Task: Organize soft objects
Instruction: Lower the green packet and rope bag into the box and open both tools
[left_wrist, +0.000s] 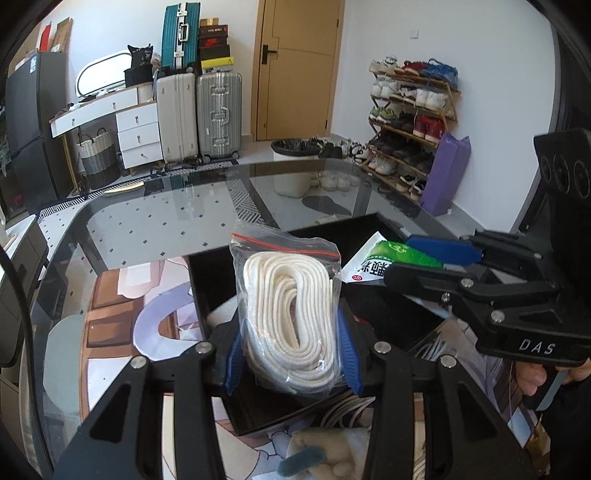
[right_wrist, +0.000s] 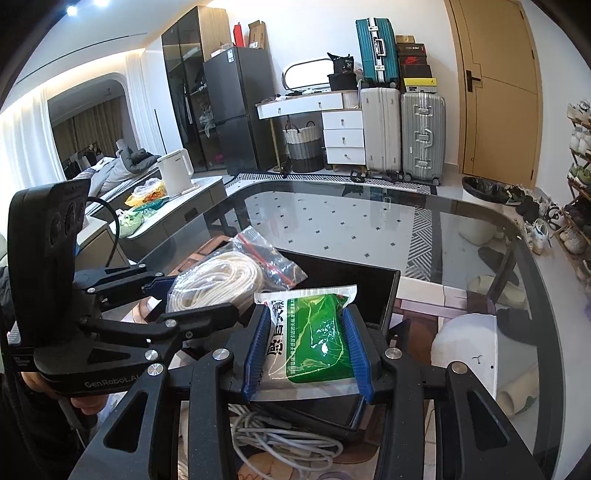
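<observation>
Your left claw (left_wrist: 290, 354) is clamped on the clear zip bag of white rope (left_wrist: 291, 314), blue pads pressing both sides, bag upright over the black tray (left_wrist: 210, 280) on the glass bench (left_wrist: 155, 221). Your right claw (right_wrist: 304, 350) is clenched on the green packet (right_wrist: 317, 332), held flat over the same tray, at 3 o'clock from the rope bag and just beside it. Grey cable (right_wrist: 280, 439) lies loose on the bench at 6 o'clock of the tray's near edge. A plush toy (left_wrist: 325, 454) sits below the left claw, at 6 o'clock.
</observation>
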